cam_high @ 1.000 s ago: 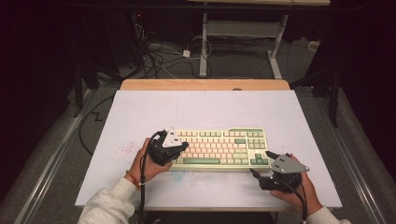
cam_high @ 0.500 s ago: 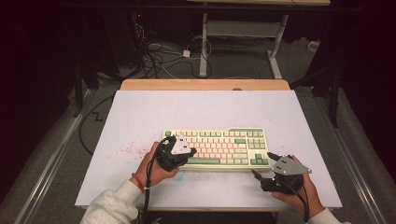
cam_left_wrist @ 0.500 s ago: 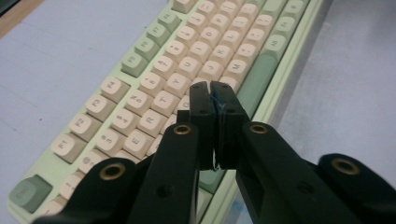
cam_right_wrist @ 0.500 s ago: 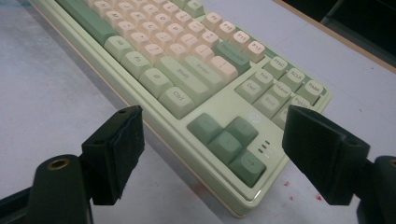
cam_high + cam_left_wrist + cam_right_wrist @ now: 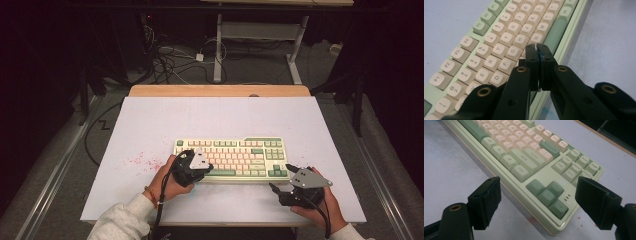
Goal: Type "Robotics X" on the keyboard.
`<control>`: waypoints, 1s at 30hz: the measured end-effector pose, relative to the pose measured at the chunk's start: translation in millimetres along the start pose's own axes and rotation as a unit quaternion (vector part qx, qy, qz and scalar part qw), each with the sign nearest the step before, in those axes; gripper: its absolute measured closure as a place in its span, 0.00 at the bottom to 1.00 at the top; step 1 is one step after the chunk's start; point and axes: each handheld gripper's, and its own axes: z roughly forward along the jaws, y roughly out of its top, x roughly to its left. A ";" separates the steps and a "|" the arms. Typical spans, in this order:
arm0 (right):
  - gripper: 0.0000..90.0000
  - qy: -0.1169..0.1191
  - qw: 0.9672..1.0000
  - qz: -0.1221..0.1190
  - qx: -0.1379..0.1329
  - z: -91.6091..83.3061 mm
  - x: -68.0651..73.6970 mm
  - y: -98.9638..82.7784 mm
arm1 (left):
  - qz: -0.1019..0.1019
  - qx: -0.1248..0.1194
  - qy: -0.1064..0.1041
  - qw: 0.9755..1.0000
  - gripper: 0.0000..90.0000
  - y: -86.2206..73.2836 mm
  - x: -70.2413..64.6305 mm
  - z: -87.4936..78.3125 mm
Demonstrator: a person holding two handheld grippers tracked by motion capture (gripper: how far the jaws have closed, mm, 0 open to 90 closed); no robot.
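A cream and green keyboard (image 5: 240, 150) lies on the white table (image 5: 225, 115), toward its near edge. My left gripper (image 5: 205, 170) is shut with nothing between its jaws. Its tips hover low over the bottom letter row. In the left gripper view the shut tips (image 5: 537, 48) sit beside the N key of the keyboard (image 5: 499, 35), next to the green space bar; whether they touch a key I cannot tell. My right gripper (image 5: 281, 178) rests open off the keyboard's near right corner. Its jaws (image 5: 539, 192) stand wide apart, framing the arrow keys of the keyboard (image 5: 524, 152).
Red speckles (image 5: 142, 161) stain the table left of the keyboard. A wooden strip (image 5: 220, 91) runs along the table's far edge. Beyond it, cables (image 5: 170, 55) and a desk frame (image 5: 218, 45) stand on the dark floor.
My left gripper has moved right and slightly down, from the keyboard's left end to over its letter keys. The right gripper has stayed put.
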 end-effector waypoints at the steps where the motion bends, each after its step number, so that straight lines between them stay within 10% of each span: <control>1: 0.23 0.000 1.000 -0.001 0.000 0.1 0.1 0.0 | -0.001 0.001 -0.001 1.000 0.95 -0.3 0.1 1.0; 6: 0.23 0.003 1.000 -0.003 0.001 1.1 0.9 0.5 | 0.004 0.028 0.002 1.000 0.95 -5.5 -0.3 12.7; 30: 0.23 0.000 1.000 -0.003 0.000 -0.6 -0.3 0.6 | -0.004 -0.020 0.040 0.999 0.82 -4.9 12.1 -13.6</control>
